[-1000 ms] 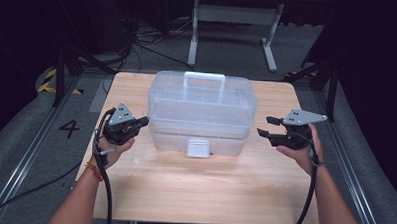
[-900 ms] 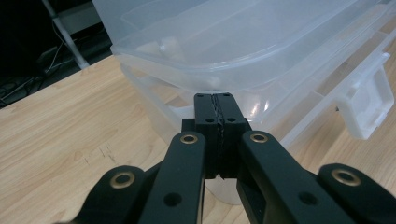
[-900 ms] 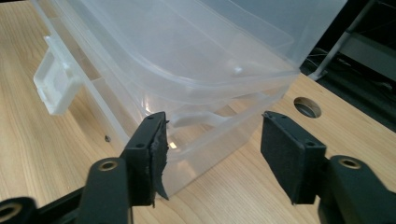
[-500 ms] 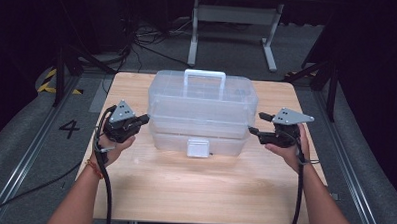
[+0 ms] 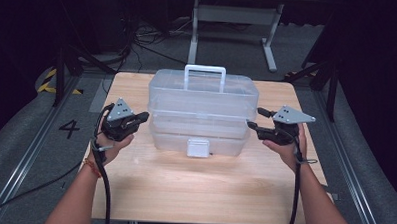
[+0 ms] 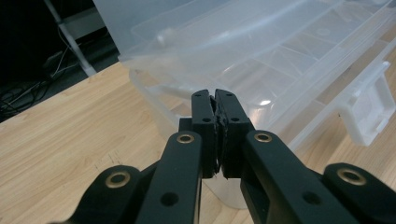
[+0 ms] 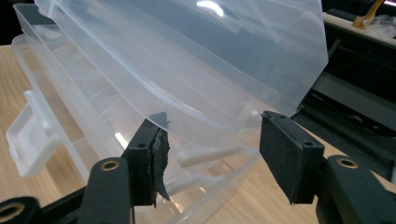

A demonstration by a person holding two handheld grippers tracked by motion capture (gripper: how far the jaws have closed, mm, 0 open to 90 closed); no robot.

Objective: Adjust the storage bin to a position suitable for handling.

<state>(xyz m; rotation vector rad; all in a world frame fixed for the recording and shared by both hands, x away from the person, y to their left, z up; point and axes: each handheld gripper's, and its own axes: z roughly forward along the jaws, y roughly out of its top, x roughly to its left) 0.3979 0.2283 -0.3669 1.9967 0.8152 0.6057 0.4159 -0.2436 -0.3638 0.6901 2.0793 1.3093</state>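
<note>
A clear plastic toolbox (image 5: 201, 112) sits mid-table (image 5: 203, 192), white latch (image 5: 197, 147) facing the person. The left claw (image 5: 144, 117), clenched empty, touches its left end; the right claw (image 5: 253, 120) stands released beside the right end.

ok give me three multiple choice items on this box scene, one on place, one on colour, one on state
1. Where is the right gripper?
A. at the box's right end
B. on the box's handle
C. on the floor

2. What colour is the box?
A. red
B. clear
C. black

3. How do the left gripper's jaws stand?
A. wide open
B. shut
C. clamped on the latch

Answers: 1 A, the high view shows it beside the right end; 2 B, the wooden table shows through its walls; 3 B, the left gripper view shows the pads pressed together with nothing between.
</note>
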